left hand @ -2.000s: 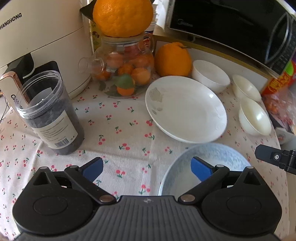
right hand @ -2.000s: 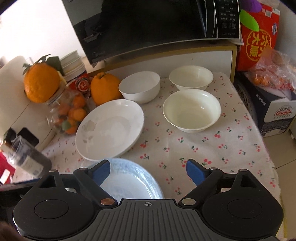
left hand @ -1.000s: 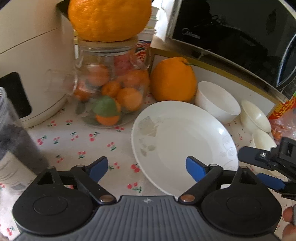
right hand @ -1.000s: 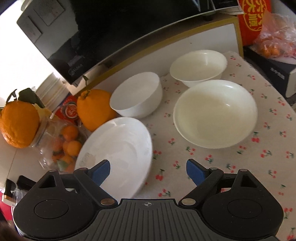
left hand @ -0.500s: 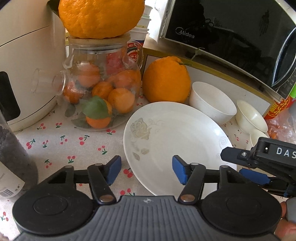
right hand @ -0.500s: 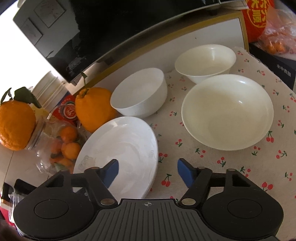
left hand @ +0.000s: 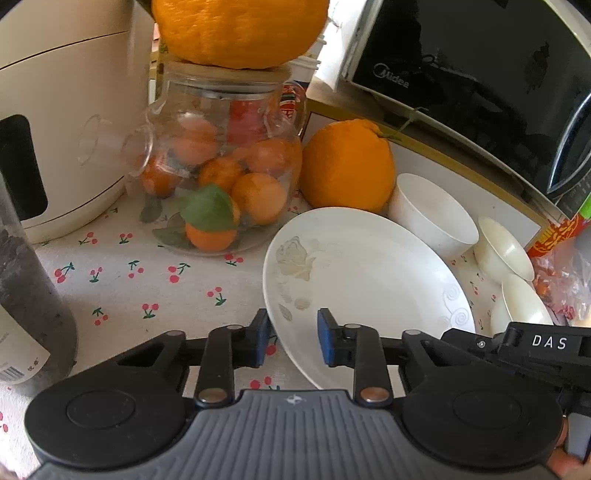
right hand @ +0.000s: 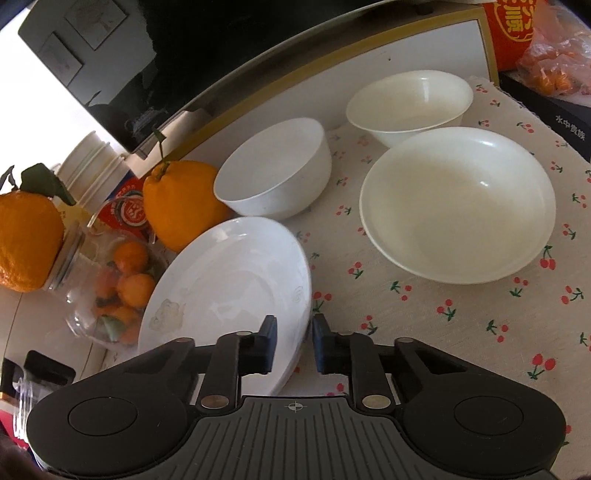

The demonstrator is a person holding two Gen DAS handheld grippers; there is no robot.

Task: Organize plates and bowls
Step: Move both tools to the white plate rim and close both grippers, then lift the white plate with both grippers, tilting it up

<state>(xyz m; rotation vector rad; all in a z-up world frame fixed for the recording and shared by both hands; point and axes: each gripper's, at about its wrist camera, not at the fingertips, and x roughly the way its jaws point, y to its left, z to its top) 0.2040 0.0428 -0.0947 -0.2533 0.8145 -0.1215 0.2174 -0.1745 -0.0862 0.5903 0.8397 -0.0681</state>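
White plate (left hand: 369, 280) flat on the cherry-print cloth of the table (left hand: 147, 288), faint rose pattern on its left side, swirl pattern on its right. From the left wrist: left gripper (left hand: 293, 338) low at the plate's near-left rim, jaws narrowed but apart, one blue pad just outside the rim over the cloth, the other above the plate's inner surface, rim between them and not clamped. Beyond the plate, a large orange fruit (left hand: 347, 170) near its far edge, and just right of that a deep white bowl (left hand: 432, 214). Further right, a small cream bowl (left hand: 506, 247) and a wide cream bowl (left hand: 524, 306), both seen edge-on. To the left of the plate, a glass jar (left hand: 221, 177) of small oranges with a green leaf, another big orange (left hand: 240, 29) on its lid. White appliance (left hand: 55, 110) at far left, dark container (left hand: 26, 295) at the left edge, black microwave (left hand: 480, 74) across the back. From the right wrist: right gripper (right hand: 293, 345) at the plate's near-right rim, jaws likewise drawn close yet apart, rim passing between the pads with a sliver of gap on each side. Deep white bowl just behind the plate, beside the orange fruit. Wide cream bowl to the right on the cloth, apart from the plate; small cream bowl behind it, very near or touching, hard to tell which.
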